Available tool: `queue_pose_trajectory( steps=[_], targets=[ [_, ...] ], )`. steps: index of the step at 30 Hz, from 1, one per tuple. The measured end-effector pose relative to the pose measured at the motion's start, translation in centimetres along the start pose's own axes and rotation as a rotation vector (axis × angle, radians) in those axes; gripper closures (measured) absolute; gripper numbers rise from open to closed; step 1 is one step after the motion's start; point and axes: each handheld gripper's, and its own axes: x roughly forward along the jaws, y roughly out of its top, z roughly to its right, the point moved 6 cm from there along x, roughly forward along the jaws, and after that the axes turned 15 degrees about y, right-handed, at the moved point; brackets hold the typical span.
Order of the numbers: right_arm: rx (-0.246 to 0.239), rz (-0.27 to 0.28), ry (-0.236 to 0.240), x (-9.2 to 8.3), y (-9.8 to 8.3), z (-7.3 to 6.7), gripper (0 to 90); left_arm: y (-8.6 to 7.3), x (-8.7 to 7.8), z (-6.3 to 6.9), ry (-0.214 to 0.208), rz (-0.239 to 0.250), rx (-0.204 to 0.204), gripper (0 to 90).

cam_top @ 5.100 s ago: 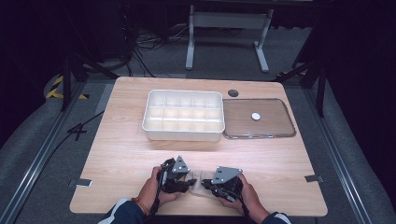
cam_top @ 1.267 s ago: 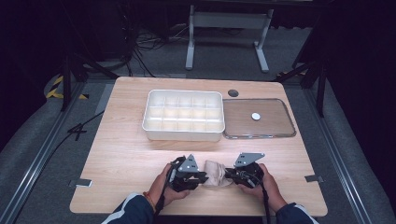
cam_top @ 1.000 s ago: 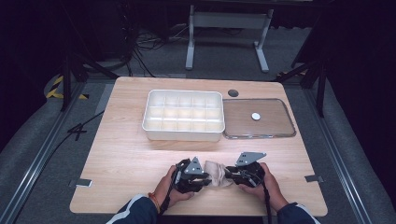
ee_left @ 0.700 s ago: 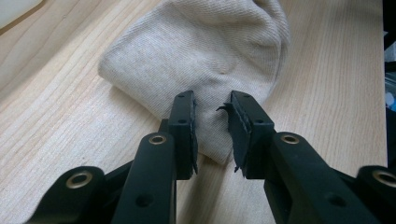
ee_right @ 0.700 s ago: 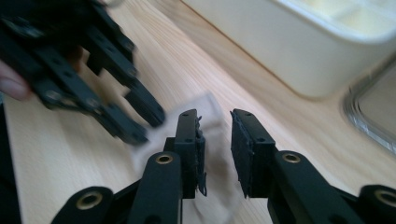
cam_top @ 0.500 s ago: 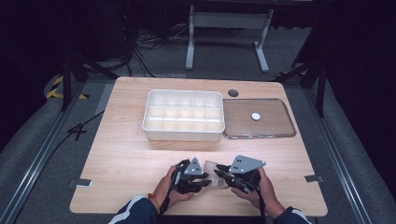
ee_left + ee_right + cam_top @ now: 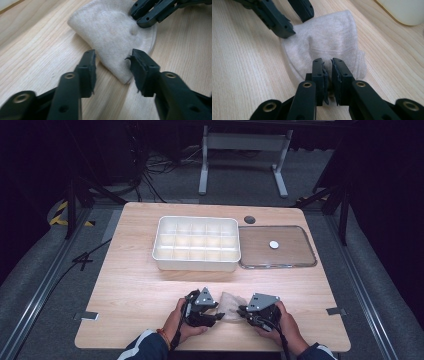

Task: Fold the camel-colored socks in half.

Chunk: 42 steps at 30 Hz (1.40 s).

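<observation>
Beige sock (image 7: pixel 230 301) is lying folded near the table's (image 7: pixel 135 285) front edge, between both grippers. Right gripper (image 7: pixel 327 65) is pinching the sock's edge. Left gripper (image 7: pixel 112 63), jaws having just been opening, is standing released astride the sock's corner. White divided bin (image 7: pixel 196 243) is sitting empty further back, its clear lid (image 7: pixel 277 248) lying beside it.
</observation>
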Motion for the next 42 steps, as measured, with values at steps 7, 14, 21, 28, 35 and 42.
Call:
queue_pose_trajectory(
  steps=[7,14,21,28,35,42],
  targets=[
    [-0.008,0.002,-0.007,0.0,0.1,0.0,78.2,-0.2,0.1,0.1,0.060,-0.023,-0.008,40.6],
    [-0.037,0.039,-0.011,-0.3,1.0,-0.6,87.5,-0.2,0.1,-0.1,0.055,-0.026,-0.008,44.8],
    [-0.022,0.031,0.026,0.9,0.6,-0.2,89.0,0.1,0.4,-0.5,0.027,-0.011,-0.095,38.3],
    [-0.043,0.023,0.038,1.0,0.6,-0.2,89.1,0.9,1.2,-0.3,0.082,-0.038,-0.063,35.4],
    [-0.031,0.030,0.022,0.9,0.5,-0.2,87.5,1.3,1.2,0.2,0.009,-0.058,-0.052,56.6],
    [-0.030,0.098,-0.059,-0.1,0.8,0.0,82.6,1.4,1.4,0.1,-0.066,-0.055,-0.086,74.8]
  ],
)
